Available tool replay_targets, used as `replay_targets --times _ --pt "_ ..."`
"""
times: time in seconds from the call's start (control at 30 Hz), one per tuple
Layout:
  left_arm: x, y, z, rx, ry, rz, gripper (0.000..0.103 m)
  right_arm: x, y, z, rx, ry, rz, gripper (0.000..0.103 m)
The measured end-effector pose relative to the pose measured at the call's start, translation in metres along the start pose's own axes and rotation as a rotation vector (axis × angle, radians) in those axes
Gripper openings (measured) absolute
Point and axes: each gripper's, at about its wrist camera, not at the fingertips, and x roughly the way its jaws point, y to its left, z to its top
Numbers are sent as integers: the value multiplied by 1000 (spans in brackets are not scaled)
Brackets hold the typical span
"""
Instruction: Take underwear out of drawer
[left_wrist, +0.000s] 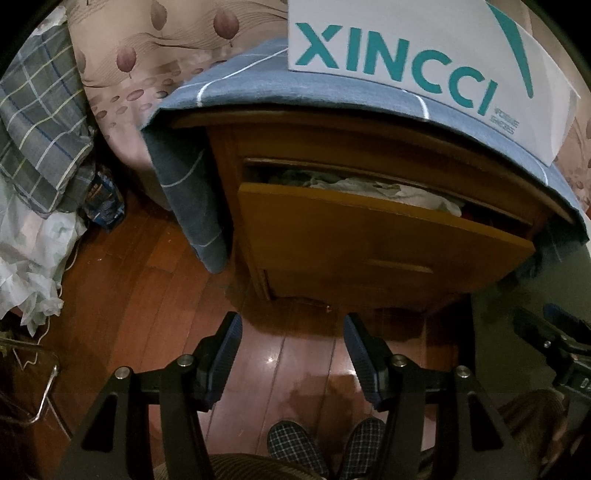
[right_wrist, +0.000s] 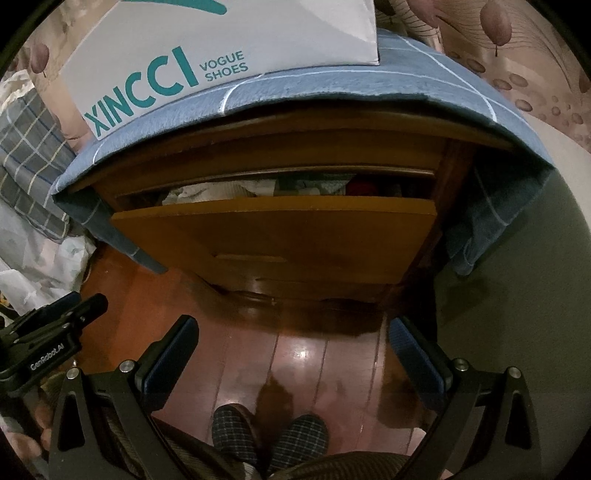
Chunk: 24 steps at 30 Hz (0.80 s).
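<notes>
A wooden nightstand has its top drawer pulled partly out. Crumpled pale and dark garments fill the drawer; I cannot tell single pieces of underwear apart. My left gripper hangs open over the floor, short of the drawer front, with nothing between its fingers. My right gripper is open wider, also over the floor below the drawer, and empty. Each gripper shows at the edge of the other's view.
A white XINCCI shoe box stands on a blue checked cloth draped over the nightstand. Bedding and a plaid pillow lie left, with white bags on the wooden floor. Slippered feet are below.
</notes>
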Motion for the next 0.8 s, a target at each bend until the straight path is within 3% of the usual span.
replay_targets --times 0.13,0.3,0.53,0.8 --pt "0 4 4 -13 11 -12 58 -2 -3 0 15 -4 16 102" --pt "5 14 7 -79 52 -123 59 -5 -6 -1 31 -19 29 102" --pt "30 31 15 -305 136 -270 58 -9 -16 -1 75 -31 61 102" --pt "52 38 38 -509 158 -430 58 -9 -17 -1 89 -32 78 102"
